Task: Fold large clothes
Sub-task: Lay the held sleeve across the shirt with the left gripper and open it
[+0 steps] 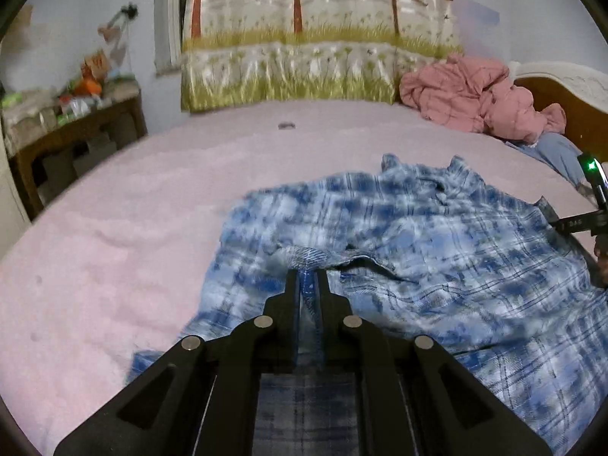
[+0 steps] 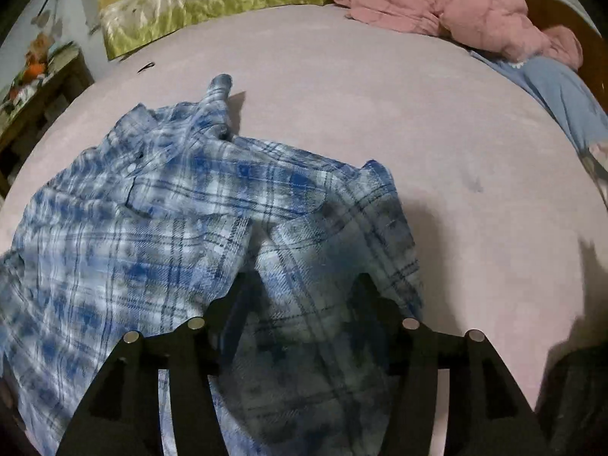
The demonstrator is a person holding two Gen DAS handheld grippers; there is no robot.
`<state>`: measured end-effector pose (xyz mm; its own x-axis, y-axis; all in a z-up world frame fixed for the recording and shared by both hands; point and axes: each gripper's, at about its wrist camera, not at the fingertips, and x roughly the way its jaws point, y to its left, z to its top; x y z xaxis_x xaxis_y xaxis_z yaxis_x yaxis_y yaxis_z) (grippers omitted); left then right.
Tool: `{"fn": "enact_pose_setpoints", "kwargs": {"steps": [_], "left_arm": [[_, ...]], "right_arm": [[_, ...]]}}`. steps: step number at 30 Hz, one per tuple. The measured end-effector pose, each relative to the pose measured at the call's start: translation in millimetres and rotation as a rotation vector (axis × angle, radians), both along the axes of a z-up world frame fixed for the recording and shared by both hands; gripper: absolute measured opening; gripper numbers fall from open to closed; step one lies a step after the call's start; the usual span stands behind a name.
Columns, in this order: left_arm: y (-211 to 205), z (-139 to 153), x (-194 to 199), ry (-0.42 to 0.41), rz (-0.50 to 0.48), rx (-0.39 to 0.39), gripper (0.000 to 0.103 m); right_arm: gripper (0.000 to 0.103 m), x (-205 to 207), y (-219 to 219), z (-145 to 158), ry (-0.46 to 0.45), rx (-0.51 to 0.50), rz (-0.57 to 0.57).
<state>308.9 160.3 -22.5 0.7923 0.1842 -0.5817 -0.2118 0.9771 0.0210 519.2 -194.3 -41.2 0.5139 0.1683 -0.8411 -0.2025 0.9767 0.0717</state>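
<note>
A blue and white plaid shirt (image 1: 437,235) lies crumpled on the pink bed sheet (image 1: 152,197). My left gripper (image 1: 307,271) is shut on a fold of the shirt's edge, and the cloth runs back between its fingers. In the right wrist view the same shirt (image 2: 152,209) spreads to the left, with a sleeve running down the middle. My right gripper (image 2: 306,281) hovers over that sleeve with its fingers well apart and the pads not pressing on the cloth. The collar end (image 2: 220,83) points toward the far side of the bed.
A bunched pink quilt (image 1: 475,95) and a light blue garment (image 1: 558,152) lie at the far right by the wooden headboard. A floral curtain (image 1: 304,57) hangs behind the bed. A cluttered wooden side table (image 1: 76,121) stands at left. A small dark item (image 1: 287,125) lies on the sheet.
</note>
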Motion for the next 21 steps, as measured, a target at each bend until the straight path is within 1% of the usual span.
{"fn": "enact_pose_setpoints", "kwargs": {"steps": [1, 3, 4, 6, 7, 8, 9, 11, 12, 13, 14, 16, 17, 18, 19, 20, 21], "left_arm": [[1.5, 0.0, 2.0, -0.002, -0.008, -0.014, 0.004], [-2.1, 4.6, 3.6, -0.029, -0.020, 0.011, 0.004], [-5.7, 8.7, 5.0, -0.048, -0.034, 0.034, 0.004], [-12.4, 17.1, 9.0, -0.076, -0.063, 0.080, 0.004], [-14.5, 23.2, 11.3, -0.091, -0.069, 0.101, 0.004], [-16.2, 29.5, 12.2, -0.114, -0.079, 0.107, 0.004], [-18.2, 35.6, 13.7, -0.134, -0.093, 0.113, 0.004], [-22.9, 41.5, 23.8, -0.129, -0.089, 0.160, 0.004], [-25.9, 41.1, 31.2, -0.124, -0.097, 0.180, 0.004], [-28.1, 38.0, 39.7, -0.112, -0.109, 0.199, 0.004], [-28.8, 31.5, 50.5, -0.080, -0.109, 0.217, 0.004], [-25.4, 13.5, 71.1, 0.013, -0.107, 0.214, 0.004], [-22.8, 2.3, 80.3, 0.077, -0.108, 0.199, 0.005], [-19.4, -7.5, 86.4, 0.136, -0.099, 0.183, 0.008], [-14.8, -15.6, 88.8, 0.173, -0.091, 0.151, 0.009], [-11.1, -19.9, 88.1, 0.189, -0.094, 0.122, 0.010], [-6.8, -20.2, 85.3, 0.189, -0.088, 0.101, 0.012]], "right_arm": [[0.001, 2.1, -2.6, 1.1, -0.014, -0.006, -0.024], [0.002, 0.6, -14.5, 6.9, -0.051, 0.029, -0.081], [0.002, -5.5, -23.0, 15.0, -0.117, 0.034, -0.119], [0.002, -11.3, -35.1, 26.7, -0.189, 0.030, -0.155], [0.002, -10.9, -43.2, 30.3, -0.187, 0.067, -0.163], [0.002, -9.1, -48.0, 31.7, -0.185, 0.082, -0.166], [0.002, -8.0, -53.0, 35.2, -0.199, 0.074, -0.185], [0.002, -1.1, -62.8, 41.4, -0.217, 0.042, -0.224], [0.002, 4.7, -71.1, 41.0, -0.209, 0.060, -0.253], [0.002, 9.0, -76.5, 39.5, -0.200, 0.067, -0.270], [0.002, 11.1, -78.9, 37.4, -0.198, 0.063, -0.278], [0.002, 22.1, -80.6, 27.9, -0.155, 0.047, -0.279], [0.002, 23.4, -82.4, 23.3, -0.140, 0.047, -0.278], [0.002, 25.3, -81.7, 19.9, -0.120, 0.043, -0.273], [0.002, 25.4, -80.7, 17.8, -0.116, 0.036, -0.275], [0.003, 22.4, -81.1, 21.1, -0.123, 0.031, -0.281], [0.012, 15.5, -82.7, 28.6, -0.149, 0.029, -0.293]]}}
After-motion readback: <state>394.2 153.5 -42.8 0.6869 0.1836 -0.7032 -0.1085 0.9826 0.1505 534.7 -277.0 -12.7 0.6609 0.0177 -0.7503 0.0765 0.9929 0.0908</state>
